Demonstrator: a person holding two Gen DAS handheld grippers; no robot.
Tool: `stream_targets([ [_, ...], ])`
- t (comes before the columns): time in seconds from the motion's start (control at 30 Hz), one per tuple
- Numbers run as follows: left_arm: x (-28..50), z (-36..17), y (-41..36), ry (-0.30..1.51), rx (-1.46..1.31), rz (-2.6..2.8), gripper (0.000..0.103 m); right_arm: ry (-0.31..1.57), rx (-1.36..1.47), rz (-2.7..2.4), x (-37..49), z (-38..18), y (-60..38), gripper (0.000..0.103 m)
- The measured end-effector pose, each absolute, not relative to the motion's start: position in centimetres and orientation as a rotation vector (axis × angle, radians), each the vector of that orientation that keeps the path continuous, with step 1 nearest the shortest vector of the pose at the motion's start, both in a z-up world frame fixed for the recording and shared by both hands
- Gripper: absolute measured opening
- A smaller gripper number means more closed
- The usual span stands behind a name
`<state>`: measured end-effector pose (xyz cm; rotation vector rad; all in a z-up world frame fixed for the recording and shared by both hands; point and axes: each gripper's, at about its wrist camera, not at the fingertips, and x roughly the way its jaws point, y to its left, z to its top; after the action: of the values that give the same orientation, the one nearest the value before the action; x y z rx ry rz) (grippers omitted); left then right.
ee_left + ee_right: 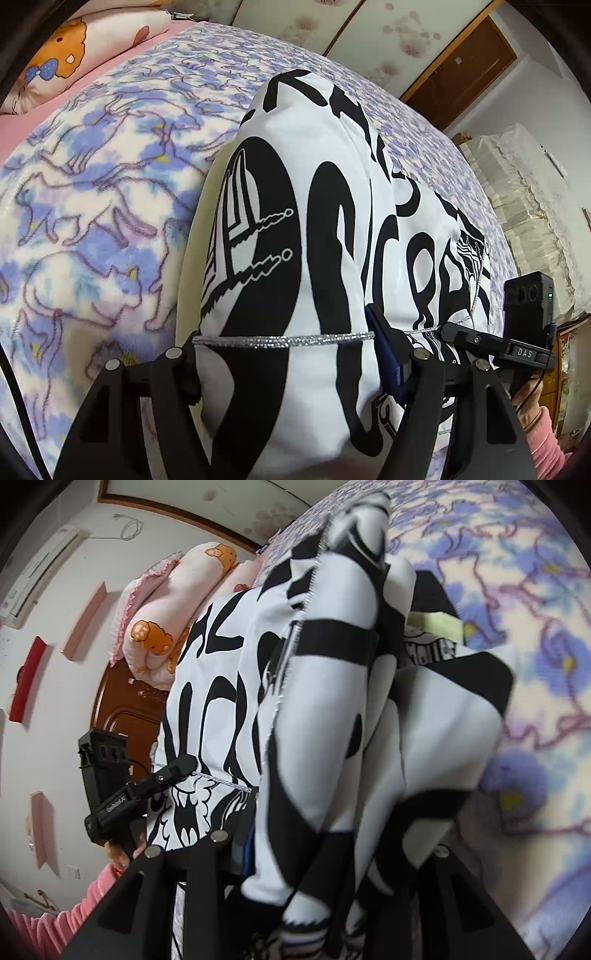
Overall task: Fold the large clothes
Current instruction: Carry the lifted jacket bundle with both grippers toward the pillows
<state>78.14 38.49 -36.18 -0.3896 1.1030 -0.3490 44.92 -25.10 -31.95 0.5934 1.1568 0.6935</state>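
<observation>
Both grippers bring a printed garment down onto the bed

The black-and-white printed garment [317, 229] lies lengthways on the blue floral fleece blanket [96, 192], its near end bunched up between the two tools, probably so it can be laid flat and square before a fold. The left gripper [295, 365] stands spread wide with thick cloth and a silver glitter trim [284, 339] filling the gap; whether its pads press the fabric I cannot tell. The right gripper [332, 853] has a gathered wad between its fingers, partly parted, and its grip is also unclear. A pink sleeve [55, 919] shows behind the left tool. A cartoon-print quilt [177, 602] sits at the bed's head, clear of the work.
</observation>
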Motion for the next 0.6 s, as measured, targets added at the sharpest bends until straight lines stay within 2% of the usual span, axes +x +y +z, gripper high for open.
stream_targets([
  [0.07,77.7,-35.3,38.4,1.135,-0.385,-0.344,0.07,1.219,0.559,0.678,44.2,-31.1,-25.5,0.043],
  [0.17,76.5,-34.5,38.2,1.164,-0.376,-0.319,0.072,1.275,0.515,0.663,42.8,-29.9,-26.2,0.046],
  [0.3,75.5,-34.8,38.5,1.173,-0.383,-0.324,0.073,1.253,0.407,0.636,41.0,-28.4,-26.4,0.048],
  [0.4,75.4,-34.0,38.2,1.125,-0.366,-0.298,0.071,1.157,0.393,0.613,40.9,-27.5,-26.6,0.043],
  [0.6,77.6,-31.7,37.1,1.025,-0.292,-0.285,0.063,1.061,0.37,0.565,42.1,-26.6,-26.2,0.032],
])
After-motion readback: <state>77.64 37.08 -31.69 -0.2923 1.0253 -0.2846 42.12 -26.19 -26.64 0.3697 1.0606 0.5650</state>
